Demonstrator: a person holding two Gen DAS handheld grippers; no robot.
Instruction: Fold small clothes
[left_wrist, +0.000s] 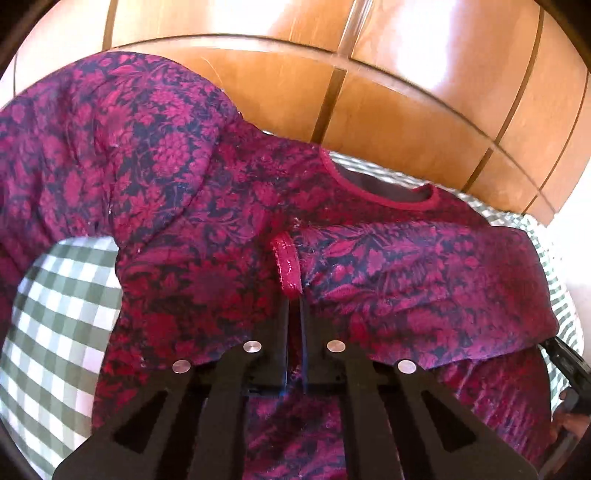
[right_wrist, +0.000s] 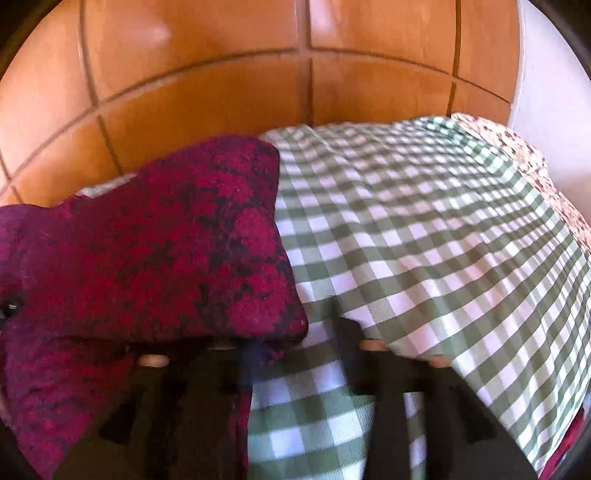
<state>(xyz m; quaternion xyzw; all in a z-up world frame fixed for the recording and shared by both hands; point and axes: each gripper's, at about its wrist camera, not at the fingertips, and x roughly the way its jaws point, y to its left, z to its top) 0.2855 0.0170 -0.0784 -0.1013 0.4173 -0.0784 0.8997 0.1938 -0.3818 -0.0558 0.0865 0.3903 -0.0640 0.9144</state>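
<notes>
A crimson and navy floral long-sleeved top (left_wrist: 221, 184) lies spread on a green-and-white checked cloth (left_wrist: 55, 314), its red-trimmed neckline (left_wrist: 380, 188) towards the far side. One sleeve is folded across the chest, and its red cuff (left_wrist: 286, 266) ends just beyond my left gripper (left_wrist: 294, 306), which is shut with red fabric pinched between its fingers. In the right wrist view a folded edge of the top (right_wrist: 147, 251) drapes over the left finger of my right gripper (right_wrist: 299, 336). Its jaws stand wide apart over the checked cloth (right_wrist: 424, 240), partly hidden and blurred.
Glossy wooden panelling (left_wrist: 369, 92) rises right behind the cloth. A pale floral fabric (right_wrist: 535, 166) shows at the cloth's far right corner, beside a white wall (right_wrist: 546, 74). The right gripper's black body (left_wrist: 565, 362) shows at the right edge of the left wrist view.
</notes>
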